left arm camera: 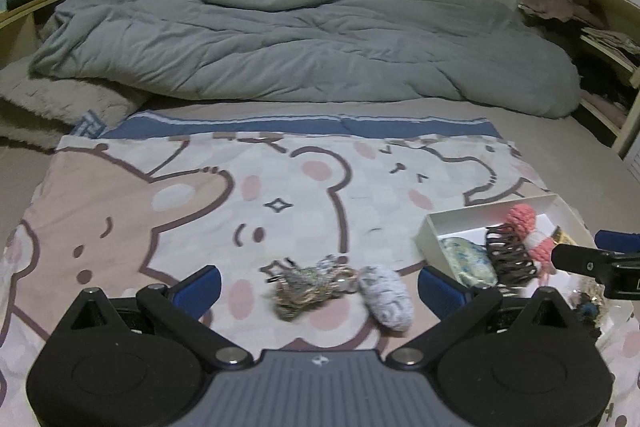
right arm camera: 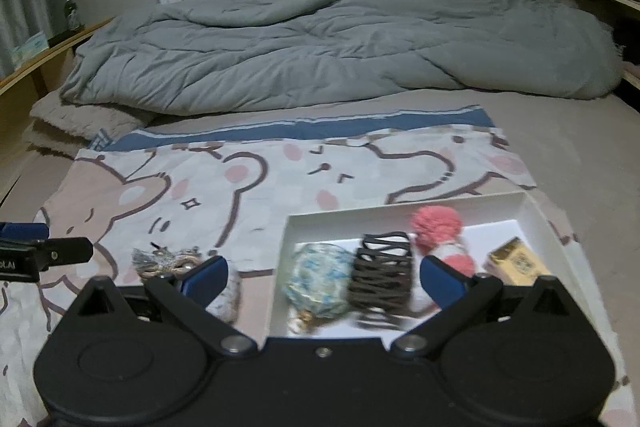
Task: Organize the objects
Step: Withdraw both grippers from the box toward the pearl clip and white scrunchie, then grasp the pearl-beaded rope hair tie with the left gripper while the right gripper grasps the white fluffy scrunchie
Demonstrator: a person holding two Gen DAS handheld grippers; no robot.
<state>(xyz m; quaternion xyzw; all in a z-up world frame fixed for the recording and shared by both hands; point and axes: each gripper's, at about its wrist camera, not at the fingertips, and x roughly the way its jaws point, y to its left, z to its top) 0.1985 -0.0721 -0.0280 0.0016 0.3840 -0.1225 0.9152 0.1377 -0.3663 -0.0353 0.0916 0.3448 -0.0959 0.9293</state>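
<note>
A white shallow box [right arm camera: 532, 211] [left arm camera: 430, 231] lies on a cartoon-bear cloth [left arm camera: 200, 203] [right arm camera: 240, 195]. Inside it are a dark brown claw hair clip [right arm camera: 382, 279] [left arm camera: 510, 259], a pink and white knitted doll [right arm camera: 440, 231] [left arm camera: 528, 231], a blue-green patterned round item [right arm camera: 320, 279] [left arm camera: 468, 259] and a small gold packet [right arm camera: 516, 263]. On the cloth left of the box lie a tangled multicoloured trinket [left arm camera: 312, 283] [right arm camera: 168, 261] and a pale grey fuzzy item [left arm camera: 386, 297] [right arm camera: 230, 301]. My left gripper [left arm camera: 318, 287] is open around those two. My right gripper [right arm camera: 322, 279] is open over the box's near side.
A rumpled grey duvet [left arm camera: 300, 39] [right arm camera: 340, 47] fills the far half of the bed. Wooden shelving [left arm camera: 600, 39] with clothes stands at the right, a low shelf [right arm camera: 48, 43] with a bottle at the left. A beige fluffy blanket [left arm camera: 60, 99] lies at the cloth's far left.
</note>
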